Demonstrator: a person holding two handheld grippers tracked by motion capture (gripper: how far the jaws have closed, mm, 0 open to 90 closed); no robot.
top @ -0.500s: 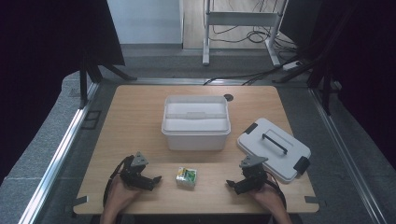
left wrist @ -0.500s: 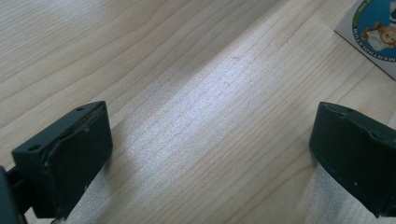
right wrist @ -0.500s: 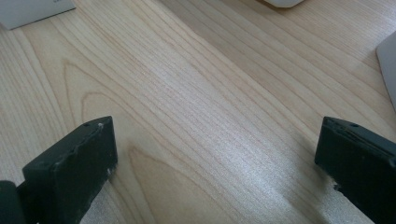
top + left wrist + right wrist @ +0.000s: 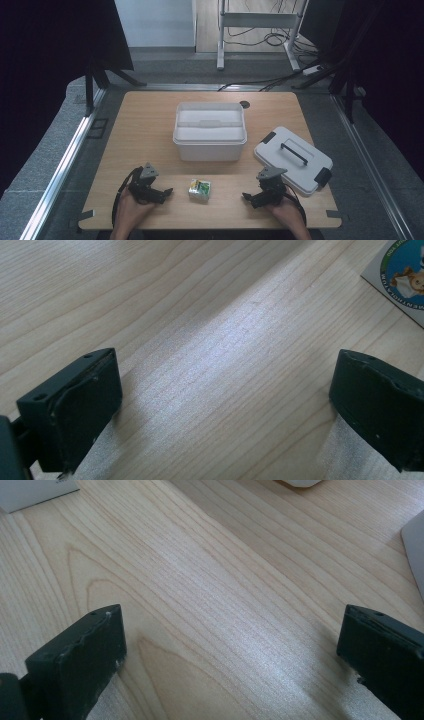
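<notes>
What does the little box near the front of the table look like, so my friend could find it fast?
Start at the big white bin in the middle of the wooden table. Come straight toward the near edge, between the two grippers, to the small carton. It is the only colourful thing there, green and white, and far smaller than the bin or the white lid.

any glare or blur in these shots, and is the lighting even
High view: sharp, with the light wooden table evenly lit and dark surroundings. Left gripper view: a pale band of glare crosses the wood grain; the black jaws are slightly soft. Right gripper view: milder sheen on the wood, with the close jaws soft too.
</notes>
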